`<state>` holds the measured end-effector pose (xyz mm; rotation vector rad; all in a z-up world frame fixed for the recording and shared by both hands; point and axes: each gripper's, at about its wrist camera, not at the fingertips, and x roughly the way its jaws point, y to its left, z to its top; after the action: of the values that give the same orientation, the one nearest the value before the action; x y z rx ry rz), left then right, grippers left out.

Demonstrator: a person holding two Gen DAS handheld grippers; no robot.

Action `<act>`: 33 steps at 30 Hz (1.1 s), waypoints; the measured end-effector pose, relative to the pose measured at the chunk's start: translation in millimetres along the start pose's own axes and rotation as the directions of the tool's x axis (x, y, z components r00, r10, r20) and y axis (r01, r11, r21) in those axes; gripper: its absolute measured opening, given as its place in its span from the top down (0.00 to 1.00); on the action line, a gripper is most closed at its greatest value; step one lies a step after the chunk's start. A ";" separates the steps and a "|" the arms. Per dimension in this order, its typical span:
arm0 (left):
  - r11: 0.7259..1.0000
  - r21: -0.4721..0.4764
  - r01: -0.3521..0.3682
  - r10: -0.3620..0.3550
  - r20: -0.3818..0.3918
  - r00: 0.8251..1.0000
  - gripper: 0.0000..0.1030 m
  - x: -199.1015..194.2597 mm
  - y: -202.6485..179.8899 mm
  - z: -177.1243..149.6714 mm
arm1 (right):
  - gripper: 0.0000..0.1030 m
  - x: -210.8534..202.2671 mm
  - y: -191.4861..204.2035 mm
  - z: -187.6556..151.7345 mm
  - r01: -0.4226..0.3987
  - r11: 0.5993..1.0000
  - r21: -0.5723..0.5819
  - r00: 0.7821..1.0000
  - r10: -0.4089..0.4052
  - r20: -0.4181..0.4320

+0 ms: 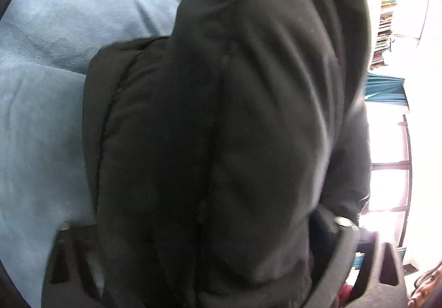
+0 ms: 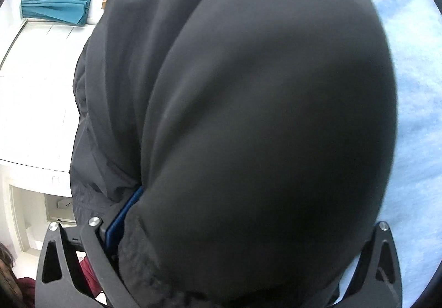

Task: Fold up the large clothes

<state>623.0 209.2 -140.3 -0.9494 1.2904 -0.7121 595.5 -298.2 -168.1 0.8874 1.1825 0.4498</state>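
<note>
The dark padded jacket filled the space straight ahead of both of my hand-held grippers, bulging between their spread fingers over the pale blue bed cover. Its long seam ran away from my left hand-held gripper; neither was nearer. Whether either one, the right hand-held gripper included, was clenched on the cloth, I could not tell. No label was readable.

Left wrist view: looks forward and downward along its fingers, pressed close against a dark padded garment filling most of the frame, pale blue bedding at left. Right wrist view: same downward tilt, equally close. Shared: garment, bedding, teal cloth by bright window side.
</note>
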 end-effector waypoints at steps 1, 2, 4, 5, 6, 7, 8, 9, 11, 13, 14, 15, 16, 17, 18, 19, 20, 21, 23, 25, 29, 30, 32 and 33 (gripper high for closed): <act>1.000 0.006 0.016 -0.016 0.008 1.000 0.36 -0.9 -4.9 -2.6 | 0.00 2.3 3.7 -1.2 -0.007 1.000 -0.004 1.000 0.007 0.001; 0.999 0.016 0.028 -0.028 0.015 0.999 0.41 -1.9 -11.5 -5.6 | 0.06 4.6 10.5 -3.1 -0.014 1.000 -0.013 1.000 0.014 0.006; 0.998 0.047 0.053 -0.054 0.023 0.998 0.57 -3.7 -28.0 -12.6 | 0.24 7.3 22.6 -3.2 -0.029 0.999 -0.024 0.999 0.029 0.022; 0.996 0.060 0.071 -0.073 0.028 0.997 0.60 -4.8 -36.8 -15.7 | 0.39 7.0 30.8 -4.6 -0.046 0.999 -0.027 0.998 0.047 0.035; 0.992 0.073 0.099 -0.102 0.036 0.994 0.63 -6.9 -47.6 -20.8 | 0.52 6.4 36.7 -5.6 -0.052 0.998 -0.031 0.998 0.054 0.042; 0.990 0.081 0.115 -0.119 0.040 0.992 0.64 -8.5 -54.4 -23.9 | 0.57 5.6 44.8 -6.6 -0.055 0.998 -0.043 0.997 0.057 0.050; 0.987 0.092 0.133 -0.138 0.045 0.989 0.65 -10.9 -63.6 -28.4 | 0.63 4.9 53.6 -7.6 -0.053 0.997 -0.056 0.997 0.057 0.055; 0.983 0.105 0.151 -0.156 0.047 0.987 0.66 -13.2 -72.4 -32.3 | 0.67 4.4 64.0 -8.8 -0.055 0.996 -0.069 0.996 0.059 0.059; 0.974 0.134 0.184 -0.193 0.051 0.980 0.66 -19.9 -92.9 -40.8 | 0.71 -0.8 80.6 -10.0 -0.053 0.993 -0.103 0.996 0.060 0.063; 0.965 0.158 0.211 -0.222 0.058 0.973 0.66 -28.6 -109.2 -47.9 | 0.73 -12.5 96.9 -13.2 -0.053 0.990 -0.131 0.995 0.063 0.072; 0.960 0.166 0.225 -0.238 0.065 0.969 0.66 -34.7 -117.2 -53.4 | 0.74 -18.0 107.0 -15.0 -0.060 0.988 -0.142 0.995 0.071 0.077; 0.956 0.168 0.240 -0.255 0.073 0.964 0.66 -42.0 -123.7 -60.1 | 0.74 -21.1 116.3 -16.1 -0.064 0.986 -0.153 0.994 0.078 0.081; 0.953 0.166 0.254 -0.270 0.078 0.960 0.66 -48.0 -128.1 -65.3 | 0.75 -26.3 128.2 -19.8 -0.066 0.983 -0.169 0.993 0.081 0.085; 0.949 0.168 0.267 -0.283 0.082 0.955 0.66 -56.5 -133.8 -73.3 | 0.75 -33.8 133.5 -20.5 -0.063 0.983 -0.171 0.993 0.080 0.089; 0.945 0.170 0.278 -0.296 0.087 0.951 0.66 -66.6 -139.7 -83.8 | 0.75 -40.2 143.8 -25.7 -0.065 0.982 -0.175 0.992 0.083 0.093; 0.943 0.169 0.286 -0.303 0.089 0.949 0.66 -73.8 -143.0 -91.8 | 0.75 -47.5 151.0 -30.0 -0.069 0.982 -0.177 0.992 0.087 0.094; 0.942 0.168 0.290 -0.307 0.089 0.947 0.66 -79.3 -145.9 -99.1 | 0.75 -57.0 156.4 -33.6 -0.074 0.981 -0.180 0.992 0.092 0.091; 0.941 0.169 0.292 -0.310 0.088 0.947 0.66 -85.8 -148.2 -108.1 | 0.75 -63.7 159.4 -41.8 -0.076 0.980 -0.182 0.992 0.093 0.089; 0.940 0.169 0.298 -0.315 0.085 0.945 0.66 -97.6 -149.7 -125.2 | 0.75 -75.6 171.9 -63.4 -0.085 0.977 -0.194 0.991 0.103 0.087; 0.943 0.161 0.292 -0.308 0.082 0.948 0.66 -104.3 -145.5 -140.9 | 0.75 -82.1 177.4 -77.3 -0.096 0.976 -0.194 0.990 0.114 0.084; 0.960 0.165 0.224 -0.237 0.067 0.969 0.65 -93.3 -125.3 -144.8 | 0.75 -82.2 167.2 -103.0 -0.096 0.977 -0.190 0.991 0.112 0.073; 0.966 0.166 0.200 -0.213 0.063 0.975 0.65 -88.1 -116.0 -143.6 | 0.75 -77.3 159.8 -107.4 -0.093 0.977 -0.190 0.992 0.108 0.069; 0.976 0.168 0.138 -0.149 0.056 0.987 0.64 -77.1 -93.4 -141.5 | 0.75 -67.4 135.5 -110.7 -0.083 0.980 -0.179 0.994 0.095 0.061; 0.979 0.176 0.104 -0.115 0.054 0.992 0.63 -73.0 -83.4 -140.9 | 0.74 -58.7 118.5 -112.2 -0.070 0.983 -0.171 0.995 0.081 0.055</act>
<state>478.3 209.2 -34.5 -0.8988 1.1073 -0.8583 487.3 -229.7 -51.1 0.7952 1.0400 0.5721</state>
